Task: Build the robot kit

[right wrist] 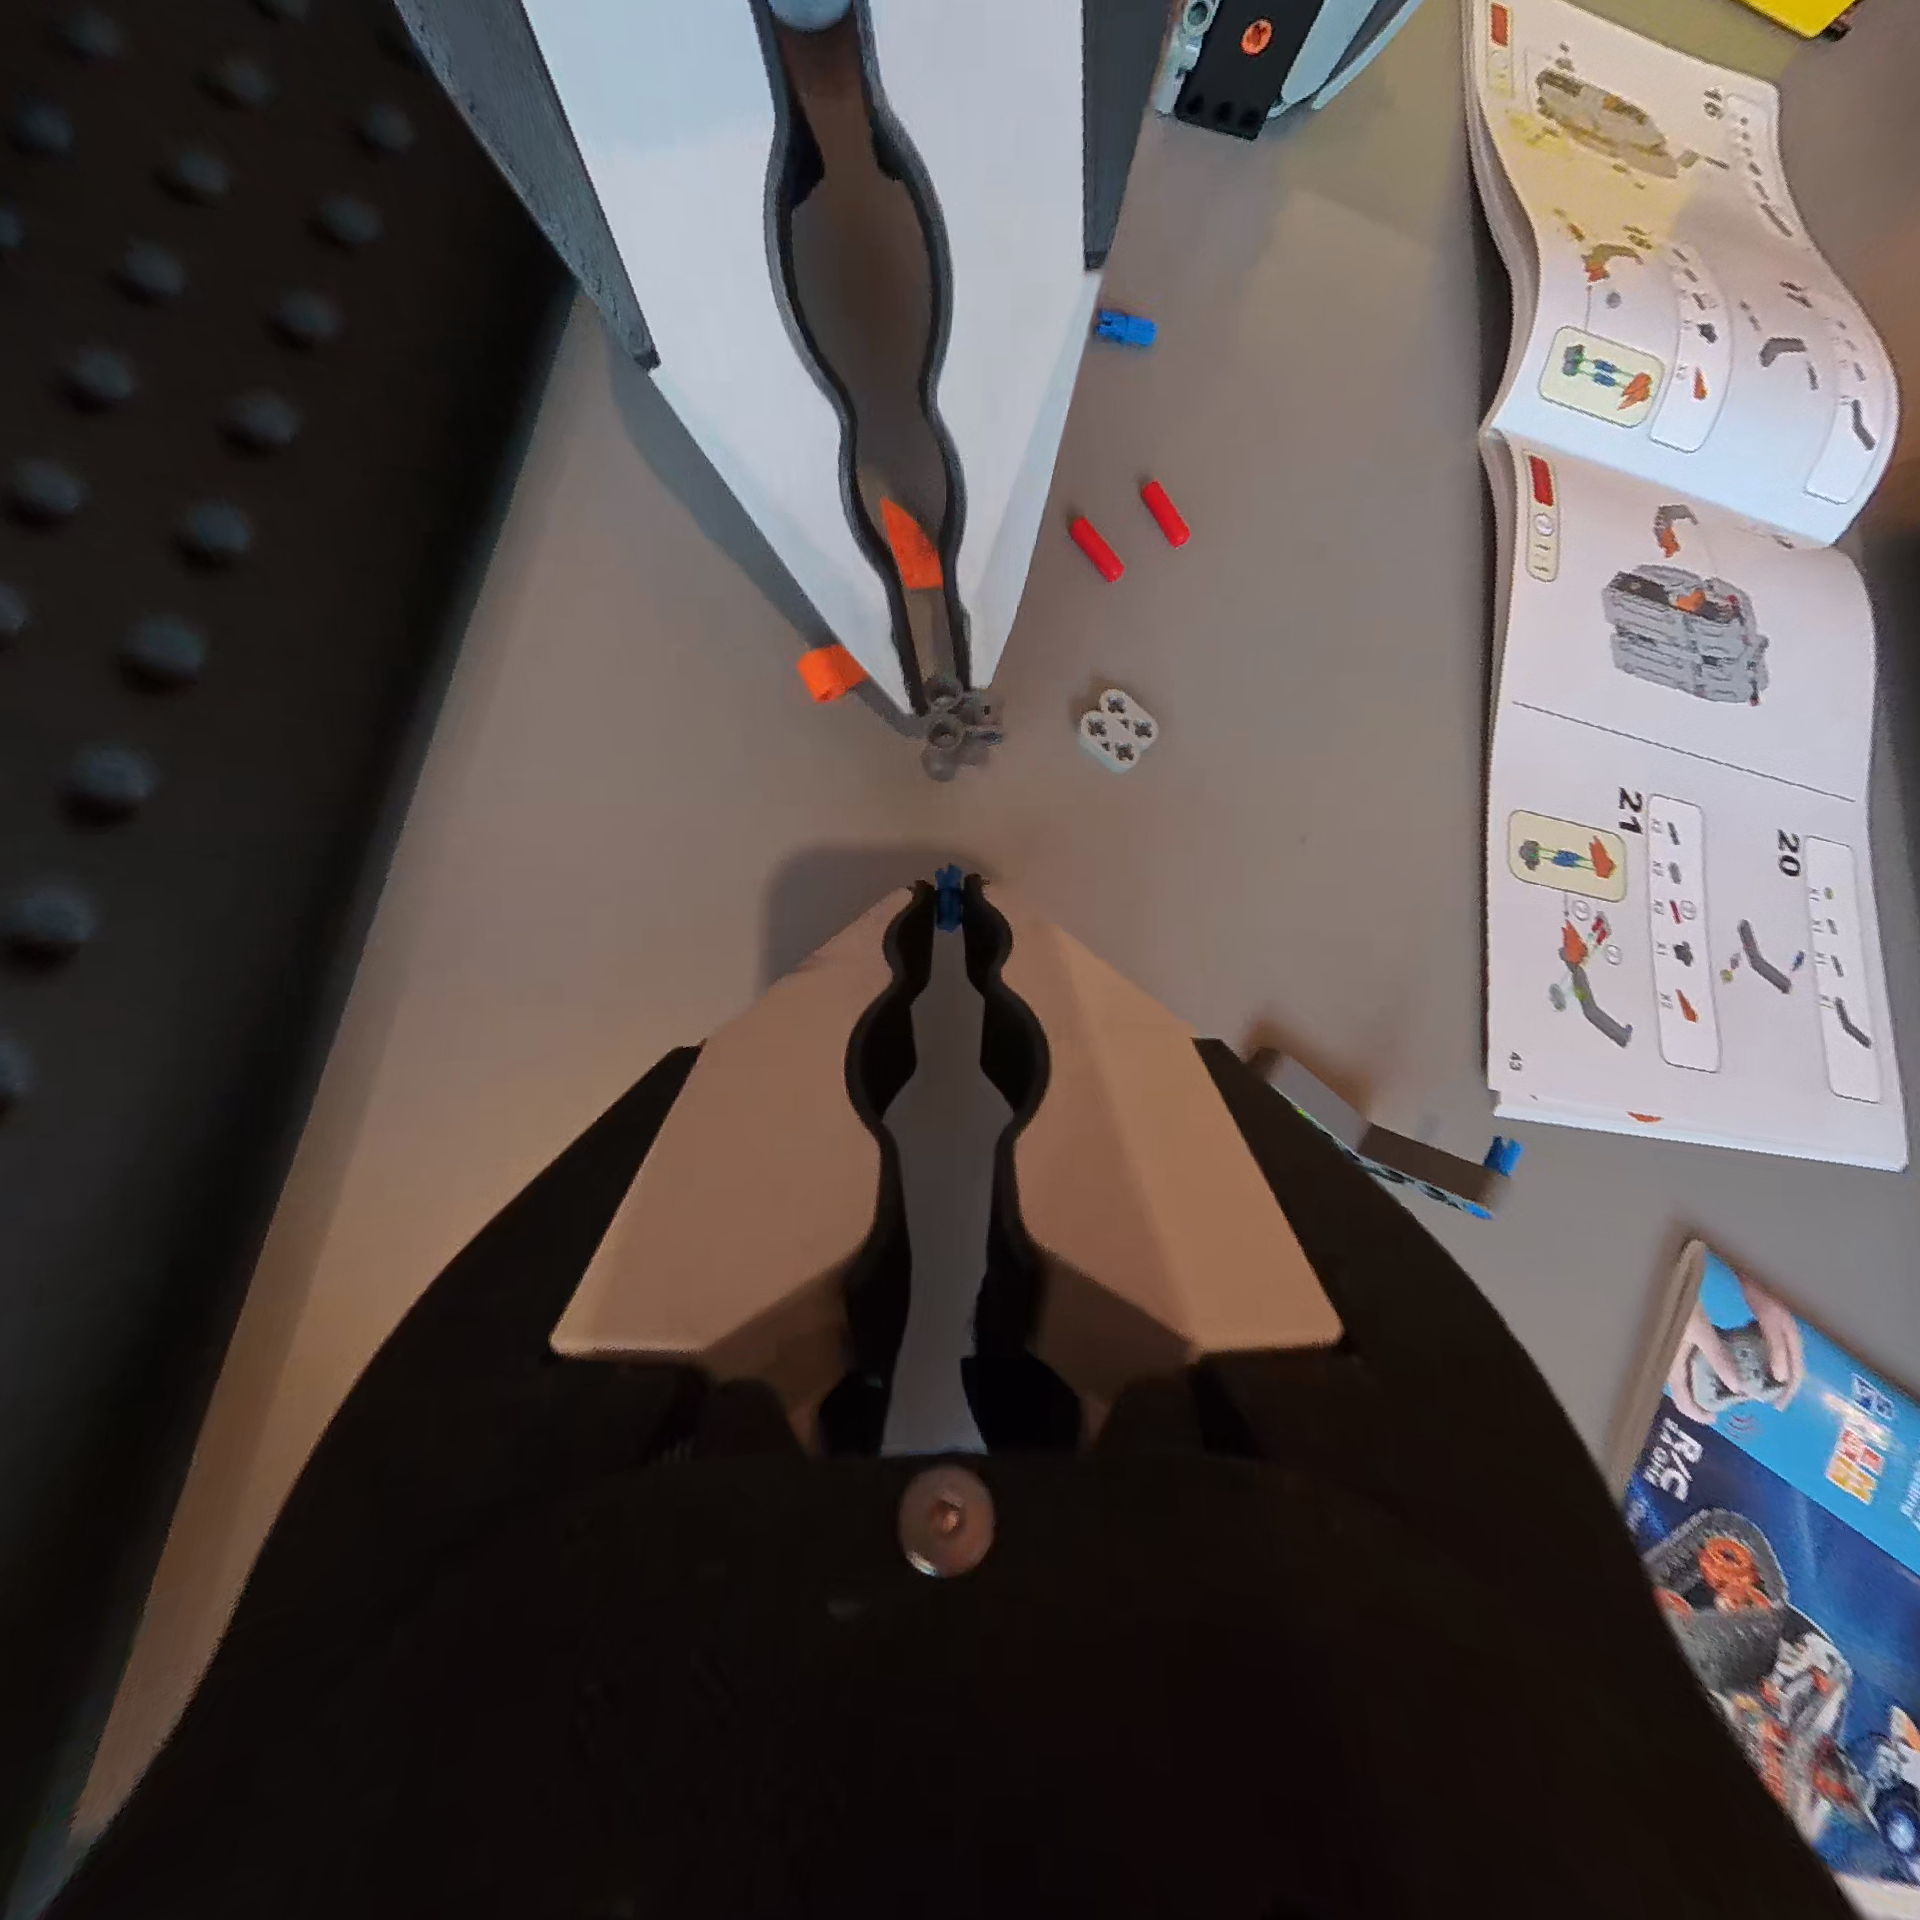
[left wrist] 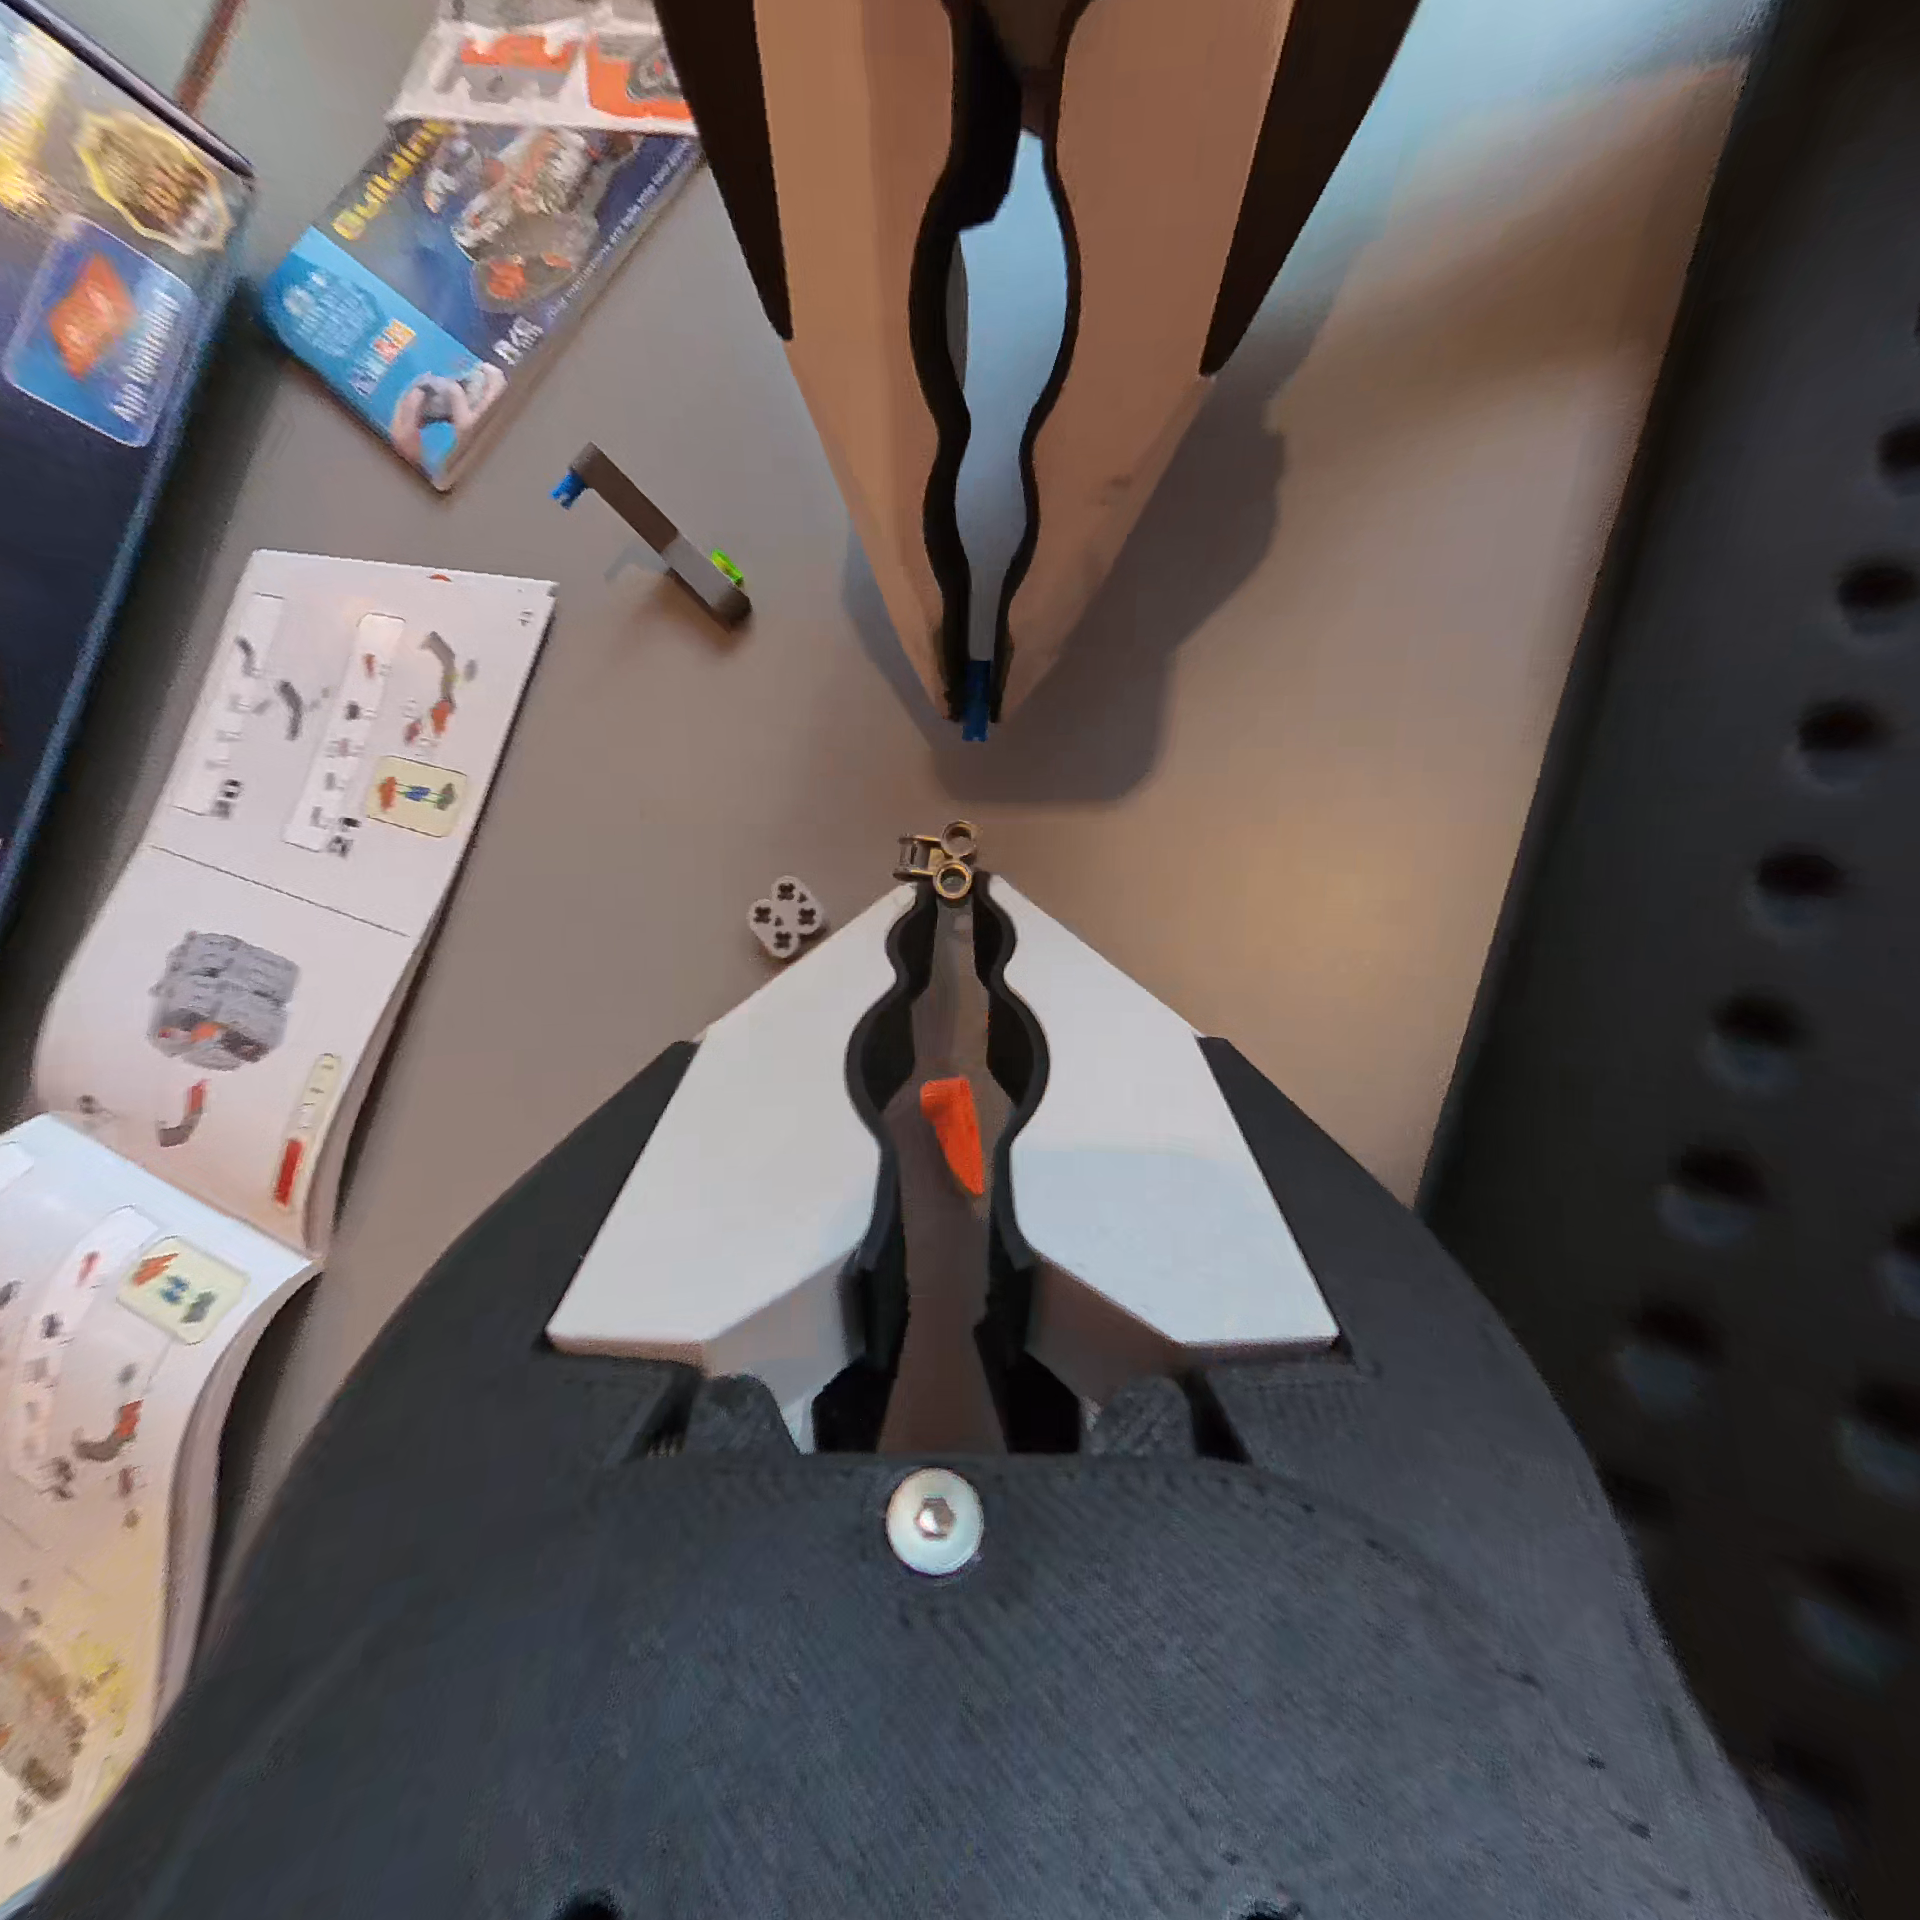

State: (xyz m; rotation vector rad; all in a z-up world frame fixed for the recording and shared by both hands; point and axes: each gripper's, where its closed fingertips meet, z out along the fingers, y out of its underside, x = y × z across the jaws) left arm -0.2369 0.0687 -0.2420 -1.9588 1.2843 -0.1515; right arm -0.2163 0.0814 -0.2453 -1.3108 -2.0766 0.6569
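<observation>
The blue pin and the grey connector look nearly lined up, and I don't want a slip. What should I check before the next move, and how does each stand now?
1. Right gripper clamped on the blue pin: ok, its tip sticks out past the fingertips.
2. Left gripper clamped on the grey connector: ok, held at the very tips.
3. Pin and connector apart: ok, a gap of bare table shows between them.
4. Pin in line with a connector hole: cannot tell, both views are slightly blurred.
5. Path free of loose parts: ok, the small grey cross-hole block lies off to the side.
6. Depth of the grip on the pin: cannot tell, the fingers hide it.
</observation>
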